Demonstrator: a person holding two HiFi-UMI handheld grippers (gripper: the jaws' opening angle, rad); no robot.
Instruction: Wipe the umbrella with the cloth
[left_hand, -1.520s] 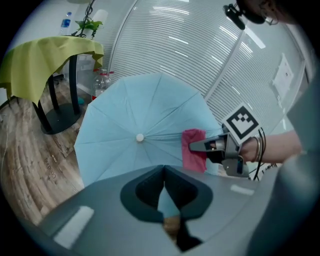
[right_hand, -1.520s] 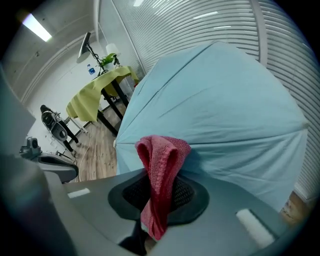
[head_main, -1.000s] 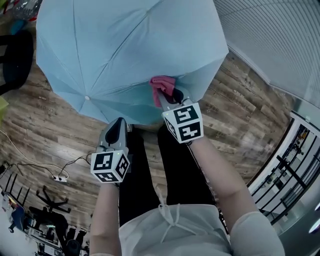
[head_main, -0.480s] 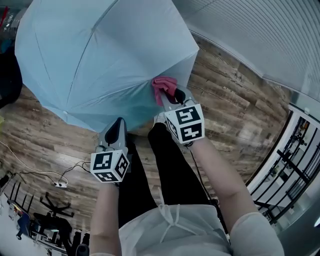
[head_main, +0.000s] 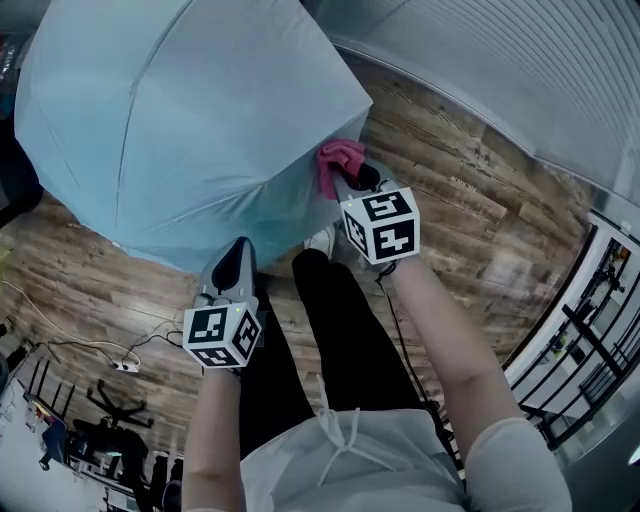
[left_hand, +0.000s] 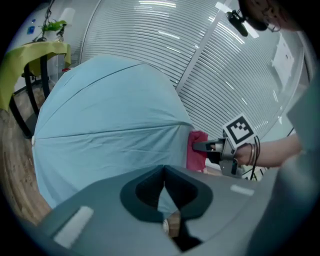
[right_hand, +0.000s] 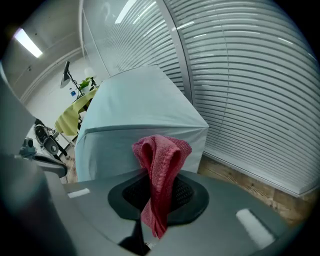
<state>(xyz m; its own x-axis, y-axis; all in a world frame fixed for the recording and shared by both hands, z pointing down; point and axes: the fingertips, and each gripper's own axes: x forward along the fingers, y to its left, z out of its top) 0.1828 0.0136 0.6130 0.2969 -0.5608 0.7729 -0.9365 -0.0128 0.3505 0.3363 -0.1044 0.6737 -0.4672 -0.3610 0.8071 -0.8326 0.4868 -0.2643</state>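
Sweep cloth (head_main: 338, 158), clamped in right gripper (head_main: 349, 181) at umbrella (head_main: 180, 120)'s right rim, leftward toward left gripper (head_main: 236, 262) pinched shut on umbrella's near hem.

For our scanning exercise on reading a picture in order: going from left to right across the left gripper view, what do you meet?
yellow-green cover → umbrella → cloth → person's forearm

Wood-plank floor (head_main: 470, 200) carries a white power strip (head_main: 122, 367) and cable (head_main: 60, 345).
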